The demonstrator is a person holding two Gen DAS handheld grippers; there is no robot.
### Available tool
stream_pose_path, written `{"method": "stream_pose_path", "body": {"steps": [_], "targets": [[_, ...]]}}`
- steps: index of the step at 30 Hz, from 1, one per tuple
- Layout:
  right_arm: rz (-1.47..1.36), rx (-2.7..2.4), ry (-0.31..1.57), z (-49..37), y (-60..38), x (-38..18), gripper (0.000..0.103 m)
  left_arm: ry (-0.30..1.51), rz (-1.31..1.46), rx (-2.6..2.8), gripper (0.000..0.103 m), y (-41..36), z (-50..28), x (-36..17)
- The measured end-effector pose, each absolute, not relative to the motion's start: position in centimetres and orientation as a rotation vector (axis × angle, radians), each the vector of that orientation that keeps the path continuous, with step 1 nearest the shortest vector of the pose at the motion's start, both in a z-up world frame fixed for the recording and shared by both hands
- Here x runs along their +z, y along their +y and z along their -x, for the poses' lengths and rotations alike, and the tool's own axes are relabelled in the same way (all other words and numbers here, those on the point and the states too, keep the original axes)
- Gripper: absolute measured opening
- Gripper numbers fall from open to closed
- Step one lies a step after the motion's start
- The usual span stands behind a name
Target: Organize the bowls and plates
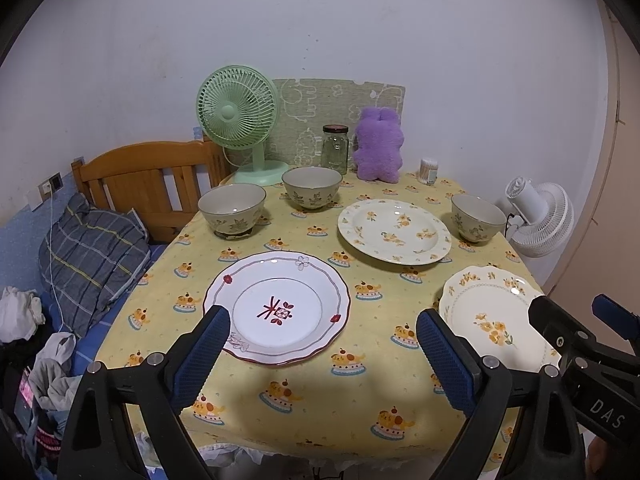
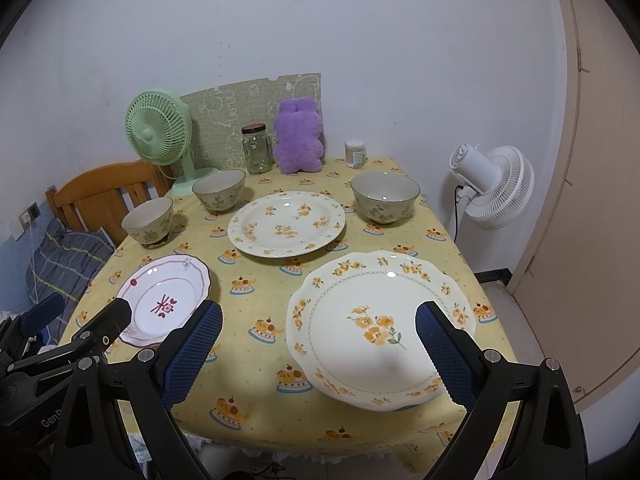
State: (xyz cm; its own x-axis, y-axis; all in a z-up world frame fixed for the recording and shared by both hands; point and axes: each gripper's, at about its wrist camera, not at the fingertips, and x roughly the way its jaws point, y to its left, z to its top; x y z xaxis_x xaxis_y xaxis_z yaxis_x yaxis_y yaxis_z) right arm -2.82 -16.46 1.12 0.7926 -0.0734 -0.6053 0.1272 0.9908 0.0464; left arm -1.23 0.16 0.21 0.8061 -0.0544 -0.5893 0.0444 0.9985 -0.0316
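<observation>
Yellow-clothed bench (image 1: 304, 400): three plates (image 2: 380, 328) and three bowls (image 1: 232, 210) are laid out singly, unstacked. Left tongs (image 1: 322, 356) and right tongs (image 2: 318, 354) are held wide, empty. Sorting is judged unstarted; a rim grasp is called for next.

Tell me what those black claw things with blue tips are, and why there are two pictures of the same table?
Those are two hand-held grabbers; a person holds one in each hand. Each carries a camera looking along its fingers, so you get two pictures: one from the left gripper, one from the right gripper. Both are open and hold nothing. On the yellow cake-patterned tablecloth lie a white plate with red trim, a scalloped cream plate with yellow flowers, a round cream flowered plate and three beige leaf-patterned bowls. Behind stand a green fan, a glass jar and a purple plush toy.
</observation>
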Motion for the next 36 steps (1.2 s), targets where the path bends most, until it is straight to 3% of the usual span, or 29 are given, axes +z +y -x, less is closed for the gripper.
{"method": "stream_pose_path", "body": {"steps": [22,36], "targets": [[-0.106,-0.174,0.66,2.8,-15.0,2.9,0.099,0.645,-0.004,-0.127,0.093,1.8,-0.1,1.6],[-0.145,-0.257,0.684,1.8,-16.8,2.1,0.099,0.712,-0.049,-0.208,0.087,-1.2,-2.3,-0.1]]}}
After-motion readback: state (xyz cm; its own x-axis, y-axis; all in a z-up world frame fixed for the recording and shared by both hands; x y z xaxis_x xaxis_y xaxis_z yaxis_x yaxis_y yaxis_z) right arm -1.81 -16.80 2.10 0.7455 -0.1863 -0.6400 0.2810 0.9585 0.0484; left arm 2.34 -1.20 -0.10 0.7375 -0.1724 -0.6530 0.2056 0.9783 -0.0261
